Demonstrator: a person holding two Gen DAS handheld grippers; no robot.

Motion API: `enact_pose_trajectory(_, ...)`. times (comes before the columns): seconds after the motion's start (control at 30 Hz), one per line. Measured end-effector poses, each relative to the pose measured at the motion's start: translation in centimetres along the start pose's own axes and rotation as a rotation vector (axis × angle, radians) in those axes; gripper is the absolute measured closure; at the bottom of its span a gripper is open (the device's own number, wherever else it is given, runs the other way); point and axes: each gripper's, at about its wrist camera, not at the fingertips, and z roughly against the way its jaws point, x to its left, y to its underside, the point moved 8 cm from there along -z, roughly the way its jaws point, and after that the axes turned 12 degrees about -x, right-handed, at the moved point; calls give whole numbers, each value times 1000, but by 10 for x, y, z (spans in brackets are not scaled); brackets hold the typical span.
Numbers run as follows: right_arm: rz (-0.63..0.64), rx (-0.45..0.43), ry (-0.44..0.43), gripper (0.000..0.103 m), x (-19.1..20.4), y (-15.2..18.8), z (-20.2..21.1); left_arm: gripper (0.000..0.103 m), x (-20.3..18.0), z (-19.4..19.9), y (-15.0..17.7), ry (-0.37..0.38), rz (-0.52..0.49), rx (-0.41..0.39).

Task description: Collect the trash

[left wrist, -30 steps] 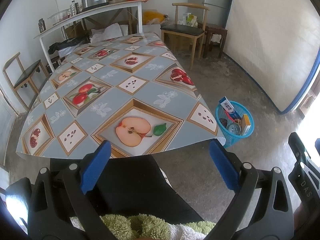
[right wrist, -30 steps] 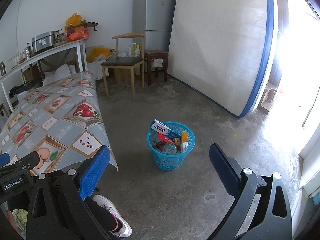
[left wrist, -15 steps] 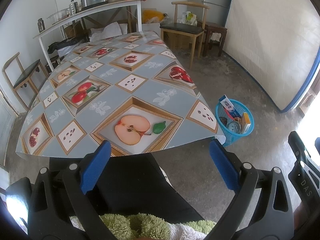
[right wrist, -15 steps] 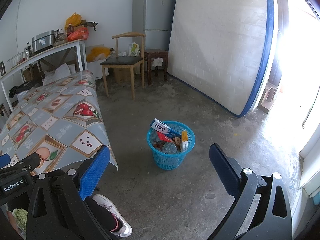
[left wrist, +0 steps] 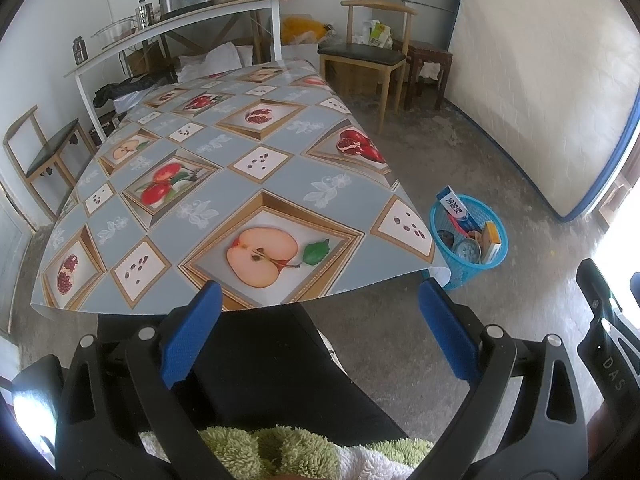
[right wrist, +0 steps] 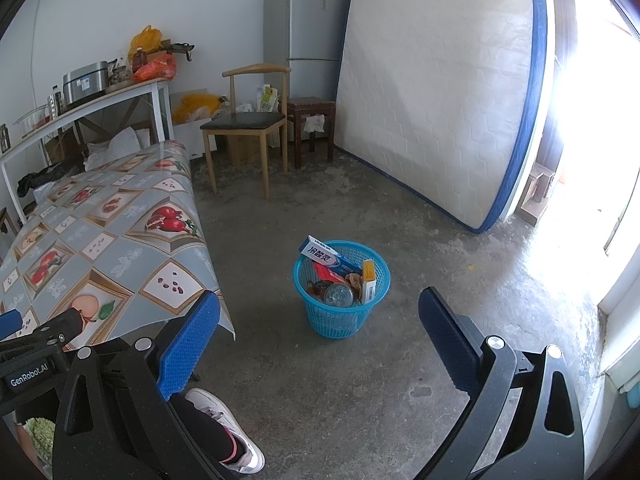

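Left gripper (left wrist: pixel 318 328) spread wide, nothing between the blue pads, held just off the near edge of the table (left wrist: pixel 192 184). Right gripper (right wrist: pixel 320 332) likewise apart and empty, above bare concrete floor (right wrist: pixel 360 380). Blue basket (right wrist: pixel 341 320) on the floor off the table's near right corner, holding a toothpaste box (right wrist: pixel 322 257), a yellow carton (right wrist: pixel 368 282), other trash.

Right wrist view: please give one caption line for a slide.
Open right gripper faces a blue basket holding trash on the floor.

Blue basket (right wrist: pixel 342 304) w/ trash, on floor
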Motion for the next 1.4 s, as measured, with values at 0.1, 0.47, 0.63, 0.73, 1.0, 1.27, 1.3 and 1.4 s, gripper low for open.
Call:
enact_pose_trajectory(0.1, -1, 0, 0, 6, 0, 0, 0, 8, 0, -1, 0, 1, -1, 0)
enact_pose_trajectory(0.47, -1, -4, 1, 6, 0, 4, 0, 8, 0, 0, 0, 0, 0, -1)
enact_pose_trajectory(0.63, -1, -5, 3, 6, 2, 6, 0, 8, -1, -1, 1, 1, 0, -1)
enact_pose_trajectory(0.73, -1, -5, 3, 6, 2, 6, 0, 8, 0, -1, 0, 2, -2, 0)
enact_pose_trajectory(1.0, -2, -5, 3, 6, 2, 6, 0, 8, -1, -1, 0, 2, -3, 0)
enact_pose_trajectory(1.27, -2, -4, 3, 6, 2, 6, 0, 8, 0, -1, -1, 2, -3, 1)
enact_pose_trajectory(1.3, -2, -3, 3, 6, 2, 6, 0, 8, 0, -1, -1, 2, -3, 1)
enact_pose_trajectory(1.4, -3, -3, 4, 6, 2, 6, 0, 8, -1, -1, 0, 2, -2, 2)
